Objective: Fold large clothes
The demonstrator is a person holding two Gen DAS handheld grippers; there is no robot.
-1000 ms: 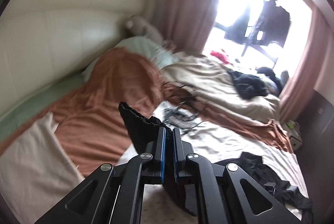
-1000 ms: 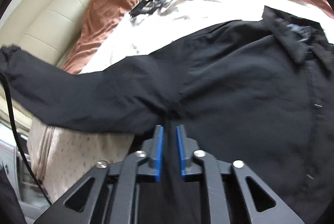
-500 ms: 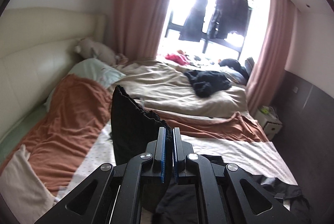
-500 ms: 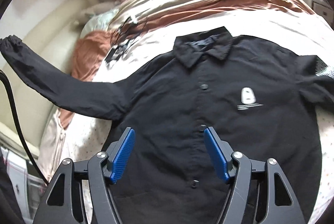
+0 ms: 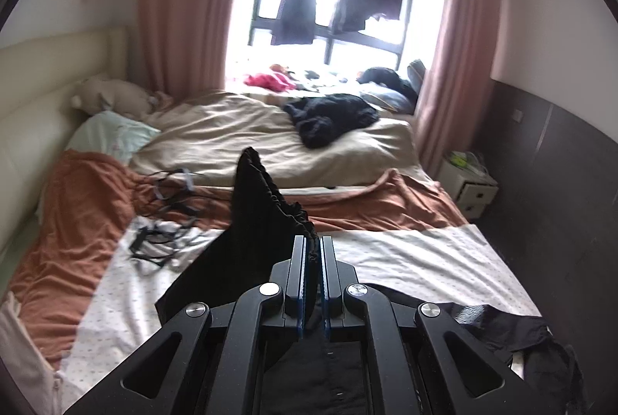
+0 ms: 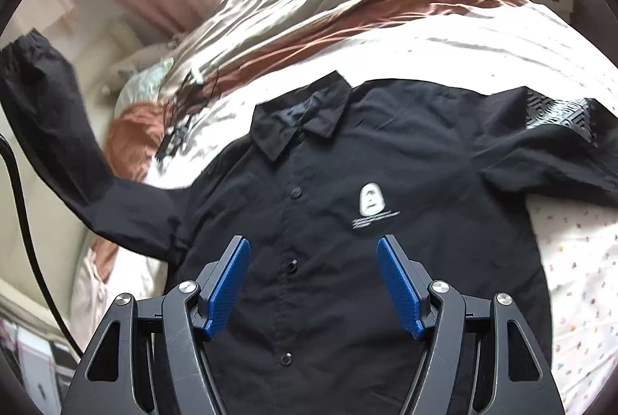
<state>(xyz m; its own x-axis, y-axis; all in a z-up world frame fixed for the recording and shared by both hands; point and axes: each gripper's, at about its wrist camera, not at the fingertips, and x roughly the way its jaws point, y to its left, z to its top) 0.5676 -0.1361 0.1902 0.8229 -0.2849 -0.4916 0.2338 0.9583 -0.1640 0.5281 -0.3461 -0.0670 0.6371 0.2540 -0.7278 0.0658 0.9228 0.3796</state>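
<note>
Left tool [image 5: 313, 260] clenched on lifted sleeve cuff [image 5: 270, 198], right tool [image 6: 313, 283] released above shirt [image 6: 347, 241]: could slip free or drag body askew.

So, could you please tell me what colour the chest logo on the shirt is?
White, on the black shirt; the logo shows best in the right wrist view.
</note>
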